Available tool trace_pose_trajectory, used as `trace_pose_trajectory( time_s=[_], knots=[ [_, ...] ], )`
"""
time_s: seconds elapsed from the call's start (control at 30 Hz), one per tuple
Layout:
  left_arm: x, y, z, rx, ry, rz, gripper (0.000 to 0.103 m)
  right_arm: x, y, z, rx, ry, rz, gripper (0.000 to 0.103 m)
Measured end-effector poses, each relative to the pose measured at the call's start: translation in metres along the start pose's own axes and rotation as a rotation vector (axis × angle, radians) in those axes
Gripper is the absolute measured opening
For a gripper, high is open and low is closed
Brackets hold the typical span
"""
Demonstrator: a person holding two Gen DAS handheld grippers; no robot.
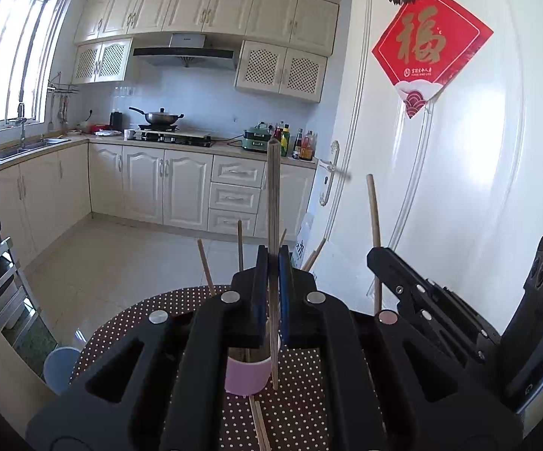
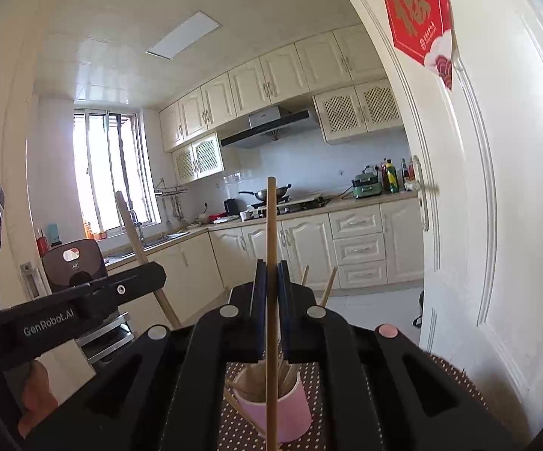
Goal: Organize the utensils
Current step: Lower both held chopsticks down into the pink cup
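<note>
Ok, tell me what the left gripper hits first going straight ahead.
Probably nothing close: the left gripper, shut on a chopstick, points over the table edge toward open floor and distant cabinets. Depth is uncertain.

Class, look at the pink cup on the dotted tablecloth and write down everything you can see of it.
The pink cup is a small, pale pink cylinder that looks like paper, with a thin rim and a brownish inside. It stands upright on the brown, white-dotted tablecloth, just below both claws. Several wooden chopsticks stand in it, leaning outward against the rim. More chopsticks lie on the cloth against its base. Neither claw touches it.
</note>
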State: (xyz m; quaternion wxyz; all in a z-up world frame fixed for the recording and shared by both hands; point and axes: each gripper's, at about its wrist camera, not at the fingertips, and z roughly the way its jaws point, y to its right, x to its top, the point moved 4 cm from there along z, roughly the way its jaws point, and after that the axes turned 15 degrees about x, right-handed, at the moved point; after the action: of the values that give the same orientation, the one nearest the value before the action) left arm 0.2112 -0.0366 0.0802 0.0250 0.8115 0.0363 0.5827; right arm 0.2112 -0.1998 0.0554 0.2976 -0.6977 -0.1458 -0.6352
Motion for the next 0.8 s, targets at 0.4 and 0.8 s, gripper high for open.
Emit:
trace_pose_trajectory(
  time_s=[0.4, 0.8],
  knots=[
    [0.02, -0.006, 0.02, 0.044, 0.027, -0.019, 0.006, 0.024, 0.007, 0.013, -0.013, 0.158, -0.009, 0.005],
    [0.014, -0.011, 0.052, 0.127, 0.024, -0.007, 0.006, 0.004, 0.035, 0.047, -0.044, 0.281, 0.062, 0.005]
  ],
)
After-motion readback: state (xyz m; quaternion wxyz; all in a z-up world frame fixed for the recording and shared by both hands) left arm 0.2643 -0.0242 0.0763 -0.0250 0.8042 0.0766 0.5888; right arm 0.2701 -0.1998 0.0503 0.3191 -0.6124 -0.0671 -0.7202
